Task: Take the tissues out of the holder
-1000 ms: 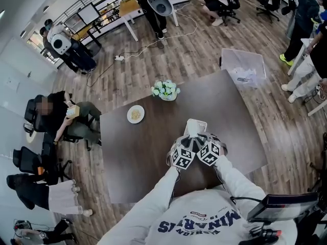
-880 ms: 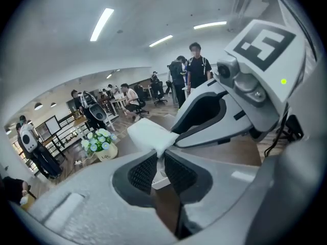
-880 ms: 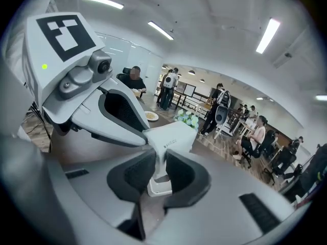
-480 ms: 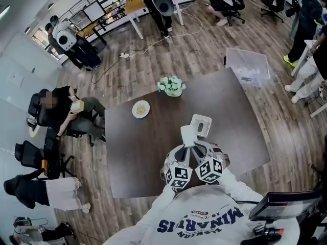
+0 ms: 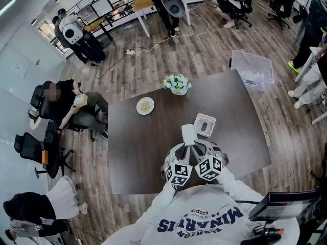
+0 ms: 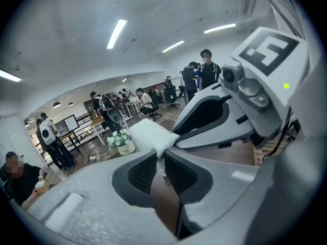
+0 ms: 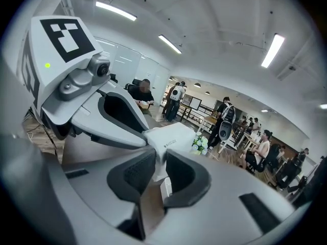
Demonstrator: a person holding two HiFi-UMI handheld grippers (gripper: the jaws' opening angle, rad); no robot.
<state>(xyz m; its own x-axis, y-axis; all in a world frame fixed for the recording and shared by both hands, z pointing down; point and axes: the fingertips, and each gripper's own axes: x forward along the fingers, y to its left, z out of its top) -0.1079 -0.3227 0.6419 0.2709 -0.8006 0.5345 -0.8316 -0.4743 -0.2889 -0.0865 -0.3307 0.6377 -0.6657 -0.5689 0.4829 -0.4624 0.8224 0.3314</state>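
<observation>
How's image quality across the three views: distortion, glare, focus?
Head view: heavy fisheye, floor planks bow, evenly lit, sharp. Left gripper view: vignetted corners, ceiling lights blown out, tissue pack slightly soft. Right gripper view: same vignette, pack's print visible.

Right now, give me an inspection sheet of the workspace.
Surface: dark table, mostly bare.
Job's things: tissue pack out of the holder, held beside it.
Clutter: plate, flower pot, far side.
Grippers: left gripper and right gripper, fingers shut on the tissue pack.
Cables: cable on the floor beyond the table.
Surroundings: clear bin, seated people, chairs.
</observation>
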